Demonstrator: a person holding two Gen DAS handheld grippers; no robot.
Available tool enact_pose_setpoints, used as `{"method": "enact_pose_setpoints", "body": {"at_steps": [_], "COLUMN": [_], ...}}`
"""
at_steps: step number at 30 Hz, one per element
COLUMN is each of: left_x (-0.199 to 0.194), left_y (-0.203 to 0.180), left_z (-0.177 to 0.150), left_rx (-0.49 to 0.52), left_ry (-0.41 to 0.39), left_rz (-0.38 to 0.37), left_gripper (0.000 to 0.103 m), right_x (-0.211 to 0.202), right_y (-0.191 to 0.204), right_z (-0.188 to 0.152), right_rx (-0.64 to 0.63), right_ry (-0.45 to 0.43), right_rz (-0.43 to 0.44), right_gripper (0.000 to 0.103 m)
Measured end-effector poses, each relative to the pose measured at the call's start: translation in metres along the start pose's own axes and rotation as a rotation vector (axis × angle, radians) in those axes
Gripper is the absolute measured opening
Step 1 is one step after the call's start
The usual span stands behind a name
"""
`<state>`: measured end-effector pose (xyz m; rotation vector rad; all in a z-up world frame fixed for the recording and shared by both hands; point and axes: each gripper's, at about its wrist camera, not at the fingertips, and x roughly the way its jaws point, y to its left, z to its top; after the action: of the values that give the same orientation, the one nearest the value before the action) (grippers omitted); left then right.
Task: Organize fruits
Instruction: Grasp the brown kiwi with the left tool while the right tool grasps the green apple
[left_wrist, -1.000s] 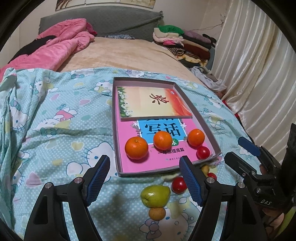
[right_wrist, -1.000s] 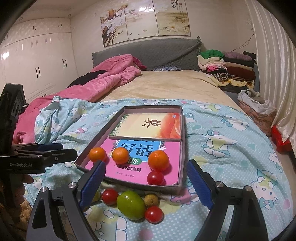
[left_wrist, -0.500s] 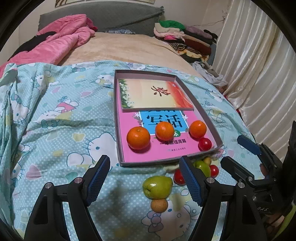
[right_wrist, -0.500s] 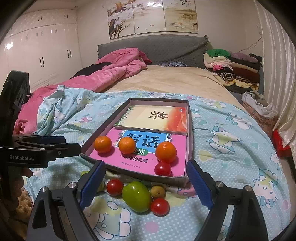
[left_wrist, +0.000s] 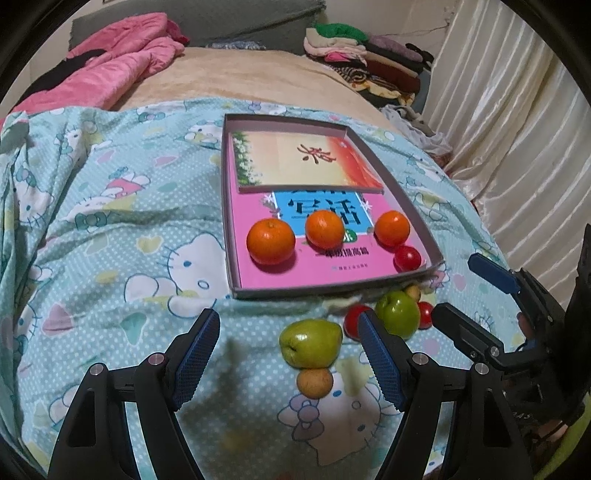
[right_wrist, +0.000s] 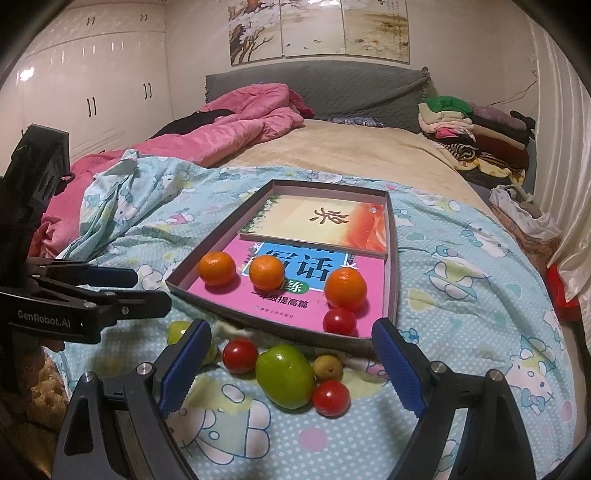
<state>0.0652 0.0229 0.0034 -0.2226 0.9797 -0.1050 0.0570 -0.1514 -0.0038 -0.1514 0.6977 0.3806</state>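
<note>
A: Left gripper (left_wrist: 288, 347) is spread wide with nothing clamped. It hangs over the blanket (left_wrist: 110, 236), short of the tray (left_wrist: 227, 206).
B: Right gripper (right_wrist: 291, 362)?
A: Same, released and empty, above the loose fruit in front of the tray.
B: Tray contents, left to right?
A: Two books first: a pink one (left_wrist: 317, 269) lying flat, and a cream-and-orange one (left_wrist: 306, 162) stacked on its far half. On the pink book: orange (left_wrist: 270, 242), orange (left_wrist: 325, 229), orange (left_wrist: 392, 228), then a cherry tomato (left_wrist: 407, 258) touching the third orange, in the near right corner.
B: Outside the tray?
A: All on the blanket, near the front wall. Left to right: green pear (left_wrist: 309, 343) with a small brown fruit (left_wrist: 314, 382) touching its near side, a tomato (left_wrist: 352, 319) partly hidden by the left gripper's finger, green apple (left_wrist: 398, 314), another tomato (left_wrist: 425, 314). A second brown fruit (left_wrist: 413, 291) sits behind the apple, against the tray wall.
B: Any contact with the grippers?
A: None visible.
</note>
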Motion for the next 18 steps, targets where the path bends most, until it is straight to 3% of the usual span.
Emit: {"method": "enact_pose_setpoints", "body": {"at_steps": [18], "left_x": [0.011], "left_y": [-0.007], "left_z": [-0.013], "left_rx": [0.043], "left_ry": [0.087], "left_rz": [0.008], "left_gripper": [0.078], "right_x": [0.008], "right_y": [0.006], "right_z": [-0.004], "right_rx": [-0.026], "right_ry": [0.055], "right_rz": [0.013], "right_gripper": [0.089]}}
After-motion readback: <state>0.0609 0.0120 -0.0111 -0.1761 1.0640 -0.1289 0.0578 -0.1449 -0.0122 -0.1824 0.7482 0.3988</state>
